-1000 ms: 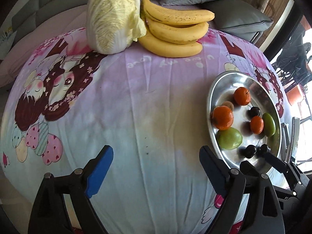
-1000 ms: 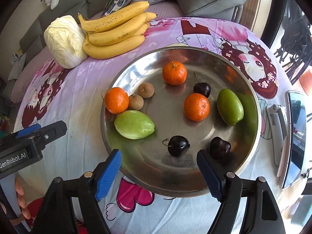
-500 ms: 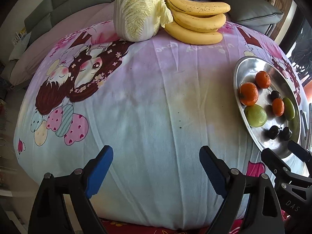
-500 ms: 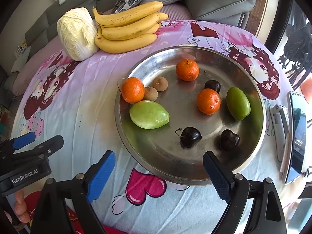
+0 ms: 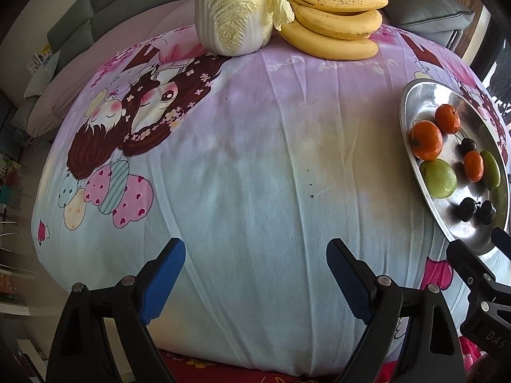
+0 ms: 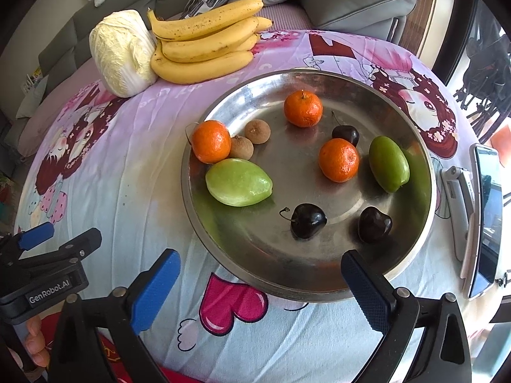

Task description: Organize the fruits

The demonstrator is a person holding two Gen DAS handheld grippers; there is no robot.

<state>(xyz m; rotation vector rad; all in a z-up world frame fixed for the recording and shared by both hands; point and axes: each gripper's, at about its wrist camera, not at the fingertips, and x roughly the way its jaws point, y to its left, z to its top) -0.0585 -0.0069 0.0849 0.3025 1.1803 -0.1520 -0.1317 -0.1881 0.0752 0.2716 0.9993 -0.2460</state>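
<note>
A round steel tray (image 6: 412,229) sits on the patterned tablecloth and holds three tangerines (image 6: 339,160), two green fruits (image 6: 239,182), three dark cherries (image 6: 308,220) and two brown longans (image 6: 257,131). The tray also shows at the right of the left wrist view (image 5: 415,95). A bunch of bananas (image 6: 204,44) lies at the far side beside a cabbage (image 6: 121,52). My right gripper (image 6: 260,284) is open and empty, just short of the tray's near rim. My left gripper (image 5: 255,274) is open and empty over bare cloth at the near edge.
A phone on a stand (image 6: 485,217) lies right of the tray. A grey sofa with cushions (image 6: 354,3) stands behind the table. The cloth (image 5: 255,159) drops off at the near edge.
Both grippers have pulled back toward the near edge of the table. The left view has swung left, so the tray now sits further right in it. Both stay open.
</note>
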